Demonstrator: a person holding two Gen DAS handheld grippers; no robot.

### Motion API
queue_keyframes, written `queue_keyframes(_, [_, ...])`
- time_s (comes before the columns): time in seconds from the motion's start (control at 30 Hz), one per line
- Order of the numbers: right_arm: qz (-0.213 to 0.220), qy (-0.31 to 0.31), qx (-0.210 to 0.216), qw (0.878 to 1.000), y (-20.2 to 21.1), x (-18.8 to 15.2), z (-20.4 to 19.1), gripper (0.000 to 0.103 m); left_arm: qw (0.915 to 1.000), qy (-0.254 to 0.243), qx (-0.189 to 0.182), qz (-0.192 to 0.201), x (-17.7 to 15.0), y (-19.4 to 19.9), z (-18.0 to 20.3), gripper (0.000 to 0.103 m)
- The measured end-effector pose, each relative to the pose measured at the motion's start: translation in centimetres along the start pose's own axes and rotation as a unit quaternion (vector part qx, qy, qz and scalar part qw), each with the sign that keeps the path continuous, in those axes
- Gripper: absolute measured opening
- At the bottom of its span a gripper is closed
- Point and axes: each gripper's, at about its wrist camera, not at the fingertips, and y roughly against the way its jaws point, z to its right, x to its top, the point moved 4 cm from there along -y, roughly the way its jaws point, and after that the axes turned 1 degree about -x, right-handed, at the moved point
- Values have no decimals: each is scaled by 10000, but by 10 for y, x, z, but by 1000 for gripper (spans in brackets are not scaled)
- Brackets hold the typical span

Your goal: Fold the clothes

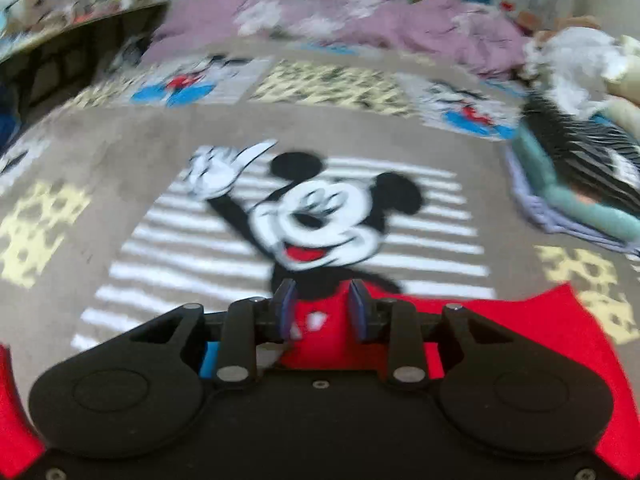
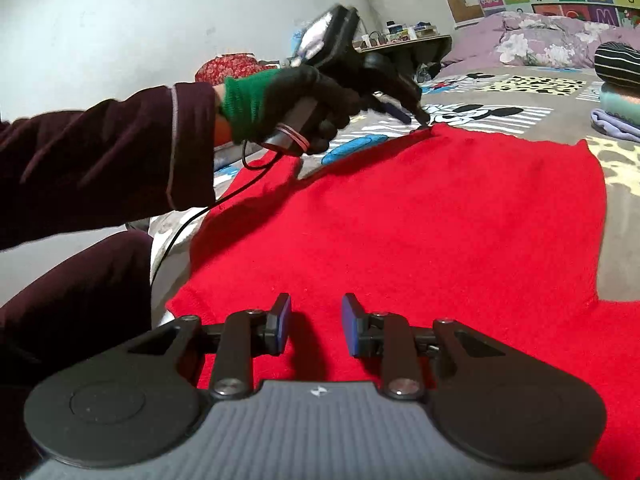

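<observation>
A red knitted garment [image 2: 440, 220] lies spread flat on a grey cartoon-mouse bedspread [image 2: 500, 114]. In the right wrist view my right gripper [image 2: 316, 326] is open and empty, low over the garment's near part. The same view shows my left gripper [image 2: 416, 116] held in a gloved hand at the garment's far edge, its tips touching the cloth there. In the blurred left wrist view my left gripper [image 1: 322, 308] has its jaws apart over the red edge [image 1: 520, 332], with no cloth clearly pinched between them.
A stack of folded clothes [image 1: 580, 184] lies on the bed to the right; it also shows in the right wrist view [image 2: 618, 92]. A purple floral quilt [image 1: 360, 20] lies bunched at the far end. A dark side table [image 2: 404, 42] with small items stands by the wall.
</observation>
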Motion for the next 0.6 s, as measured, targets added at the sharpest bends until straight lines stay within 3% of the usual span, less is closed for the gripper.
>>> queue_keyframes(0.1, [0,15,-3,10000,0,0,-1,29,9986,-335,19,-408,-8,-23,13,29])
queue_keyframes(0.17, [3,20,-7,10000,0,0,0,29,9986,-115,75,-517,-9,-33,5,50])
queue_keyframes(0.23, [13,37,-37,10000,1,0,-1,29,9987,201,57,-459,-7,-30,-4,48])
queue_keyframes(0.3, [50,70,-104,9999,3,0,-3,29,9988,450,-88,-183,-5,-8,-7,46])
queue_keyframes(0.5, [746,-145,-279,9967,45,2,-7,29,9989,13,-338,313,-48,81,6,46])
queue_keyframes(0.6, [1190,-316,-995,9874,80,0,1,29,9973,-82,-605,416,-86,121,19,46])
